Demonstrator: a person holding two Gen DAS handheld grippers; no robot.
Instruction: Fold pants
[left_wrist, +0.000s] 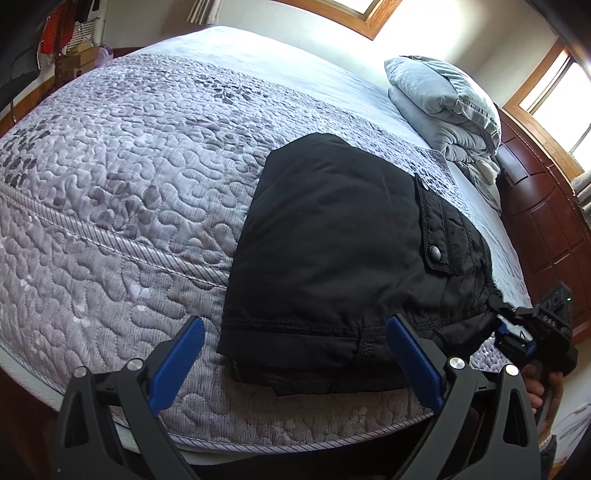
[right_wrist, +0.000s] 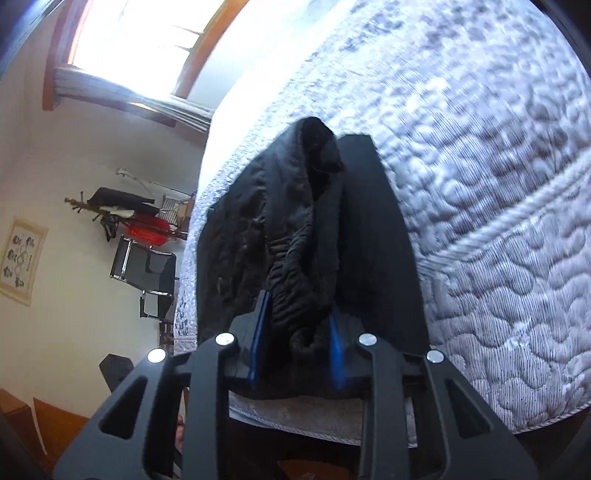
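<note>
The left gripper (left_wrist: 295, 354) hovers wide open and empty at the near edge of the quilted bedspread (left_wrist: 122, 192). The black cargo pants (left_wrist: 332, 236) lie there already folded into a compact rectangle (pocket flap up). At the bundle's right corner, the right gripper (right_wrist: 300, 328) pinches bunched fabric. Probably only a final tidy or tuck remains.

Home bedroom: quilted bed (left_wrist: 110, 177), folded grey duvet (left_wrist: 447, 107), dark wooden headboard (left_wrist: 546, 221), wood-framed windows (left_wrist: 550, 85), coat rack with clothes (right_wrist: 125, 210), wall picture (right_wrist: 22, 258)
</note>
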